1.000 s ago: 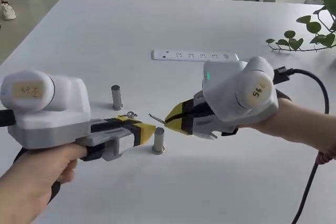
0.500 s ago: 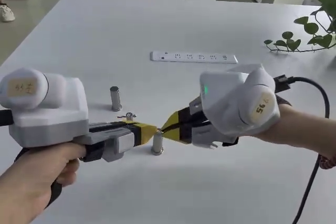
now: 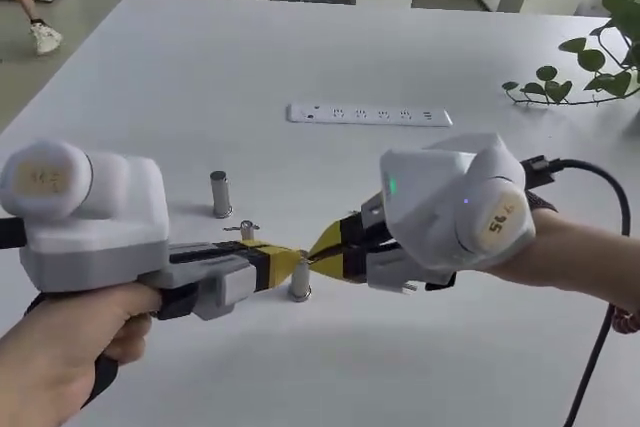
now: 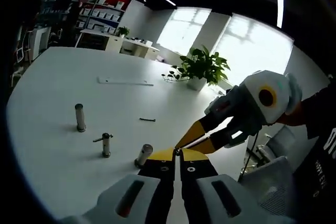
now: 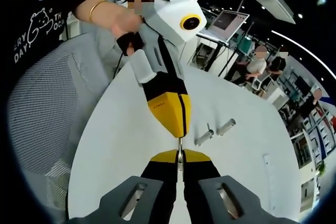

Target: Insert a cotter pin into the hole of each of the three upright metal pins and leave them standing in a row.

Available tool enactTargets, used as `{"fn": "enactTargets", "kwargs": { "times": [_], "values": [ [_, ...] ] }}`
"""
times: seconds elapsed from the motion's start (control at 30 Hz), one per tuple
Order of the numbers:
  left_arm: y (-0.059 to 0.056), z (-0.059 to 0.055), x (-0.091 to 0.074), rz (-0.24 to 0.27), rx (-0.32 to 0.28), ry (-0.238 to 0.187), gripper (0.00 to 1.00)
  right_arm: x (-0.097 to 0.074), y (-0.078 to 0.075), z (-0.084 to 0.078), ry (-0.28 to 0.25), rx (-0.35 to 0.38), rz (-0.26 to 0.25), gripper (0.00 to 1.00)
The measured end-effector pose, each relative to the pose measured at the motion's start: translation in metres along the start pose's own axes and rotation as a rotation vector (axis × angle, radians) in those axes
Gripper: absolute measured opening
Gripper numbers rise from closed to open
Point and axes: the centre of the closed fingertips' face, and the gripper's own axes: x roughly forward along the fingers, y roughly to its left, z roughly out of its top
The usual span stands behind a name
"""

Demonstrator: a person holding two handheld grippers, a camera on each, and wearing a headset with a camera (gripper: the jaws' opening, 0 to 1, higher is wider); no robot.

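Note:
Three metal pins stand on the white table (image 3: pixel 400 37): a far one (image 3: pixel 220 194), a middle one (image 3: pixel 247 231) with a cotter pin through its top, and a near one (image 3: pixel 299 284). My right gripper (image 3: pixel 322 252) is shut on a thin cotter pin (image 5: pixel 179 148) just above the near pin. My left gripper (image 3: pixel 288 260) is shut, its yellow tips meeting the cotter pin's free end; whether it grips that end is unclear. In the left gripper view, the near pin (image 4: pixel 143 156) sits just left of my left gripper (image 4: pixel 177 153). The right gripper (image 4: pixel 185 141) enters from the right.
A loose cotter pin (image 4: pixel 147 119) lies on the table beyond the pins. A white power strip (image 3: pixel 368 114) lies across the far middle. A potted plant (image 3: pixel 590 57) trails leaves at the right edge. The right gripper's black cable (image 3: pixel 600 247) hangs at the right.
The right gripper has come left and down with the cotter pin until its tips meet the left gripper's tips over the near pin. The pins have stayed put.

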Motion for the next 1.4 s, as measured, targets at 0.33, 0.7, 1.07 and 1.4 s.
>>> {"fn": "enactTargets", "kwargs": {
  "times": [0.33, 0.7, 1.07, 1.4],
  "values": [
    [-0.010, 0.001, -0.004, -0.037, 0.123, 0.012, 0.00, -0.001, 0.008, -0.002, -0.053, 0.203, 0.050, 0.00],
    [-0.020, -0.001, -0.007, -0.096, 0.198, 0.004, 0.00, -0.011, 0.012, -0.002, -0.165, 0.442, 0.154, 0.06],
    [-0.036, -0.009, -0.009, -0.194, 0.335, 0.016, 0.00, -0.015, 0.033, -0.004, -0.202, 0.542, 0.301, 0.09],
    [-0.039, -0.017, -0.009, -0.237, 0.319, 0.023, 0.00, -0.016, 0.047, -0.002, -0.252, 0.636, 0.378, 0.07]
  ]
}}
